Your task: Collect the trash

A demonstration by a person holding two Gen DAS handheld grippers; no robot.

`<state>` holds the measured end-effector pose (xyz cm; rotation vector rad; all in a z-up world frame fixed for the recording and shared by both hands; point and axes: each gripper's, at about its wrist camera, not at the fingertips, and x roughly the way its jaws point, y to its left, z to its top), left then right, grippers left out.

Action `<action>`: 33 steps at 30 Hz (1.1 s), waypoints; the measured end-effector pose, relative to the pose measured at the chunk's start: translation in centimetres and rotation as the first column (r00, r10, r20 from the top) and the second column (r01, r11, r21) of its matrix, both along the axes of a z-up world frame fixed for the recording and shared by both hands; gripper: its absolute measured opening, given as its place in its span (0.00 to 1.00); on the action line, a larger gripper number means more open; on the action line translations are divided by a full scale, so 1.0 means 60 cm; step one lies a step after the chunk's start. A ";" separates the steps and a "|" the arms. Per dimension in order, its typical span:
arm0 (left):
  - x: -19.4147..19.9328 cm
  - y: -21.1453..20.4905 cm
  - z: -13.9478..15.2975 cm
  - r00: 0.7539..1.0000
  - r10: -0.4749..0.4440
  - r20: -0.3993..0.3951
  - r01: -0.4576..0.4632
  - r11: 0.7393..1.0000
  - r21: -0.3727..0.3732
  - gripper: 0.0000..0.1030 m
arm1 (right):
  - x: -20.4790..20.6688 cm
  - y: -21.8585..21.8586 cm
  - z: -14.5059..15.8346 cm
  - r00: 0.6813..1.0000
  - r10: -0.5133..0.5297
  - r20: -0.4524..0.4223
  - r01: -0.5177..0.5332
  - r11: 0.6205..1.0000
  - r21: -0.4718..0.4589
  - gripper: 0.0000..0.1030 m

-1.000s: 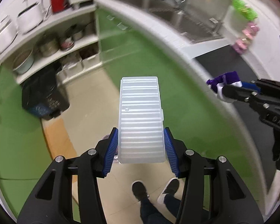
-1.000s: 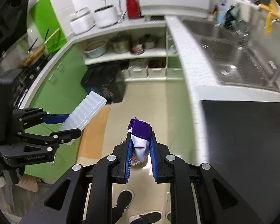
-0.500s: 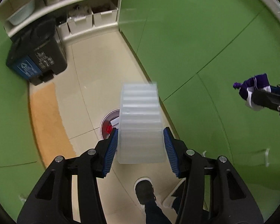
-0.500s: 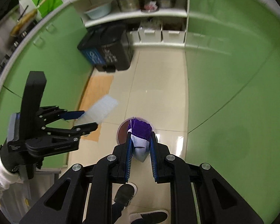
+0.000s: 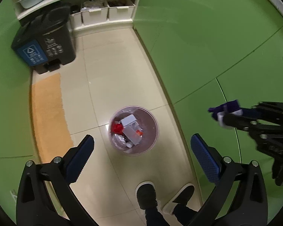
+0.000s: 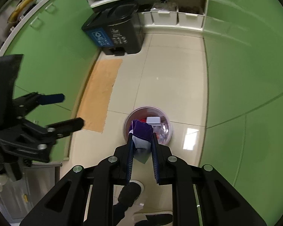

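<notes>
trash bin [image 5: 154, 120], on the floor at the left gripper's [image 5: 141, 150] 12 o'clock, already holds scraps; those fingers gape wide, empty. the right gripper [image 6: 142, 146] pinches a soft, light purple-and-white cloth [image 6: 142, 131] mid-bundle above the bin, likely droppable.

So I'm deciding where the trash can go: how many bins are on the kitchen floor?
2. A small round bin stands on the tiles below the open left gripper; a black pedal bin stands by the shelves. Others may be out of view.
</notes>
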<state>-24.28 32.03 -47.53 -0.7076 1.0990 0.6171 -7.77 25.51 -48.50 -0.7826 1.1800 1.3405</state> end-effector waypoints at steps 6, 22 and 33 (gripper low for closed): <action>-0.052 0.019 0.046 0.999 0.041 -0.009 -0.041 0.999 0.009 0.97 | -0.036 0.038 0.000 0.999 0.051 -0.015 -0.051 0.999 -0.014 0.17; -0.107 0.022 0.015 0.996 0.087 -0.007 -0.087 0.996 0.009 0.97 | -0.034 0.070 -0.093 0.999 0.026 0.031 -0.024 0.998 -0.060 0.95; -0.038 -0.032 0.194 0.999 -0.009 0.039 0.007 0.999 0.054 0.97 | 0.015 -0.032 0.132 0.992 -0.107 0.070 0.105 0.994 0.027 0.95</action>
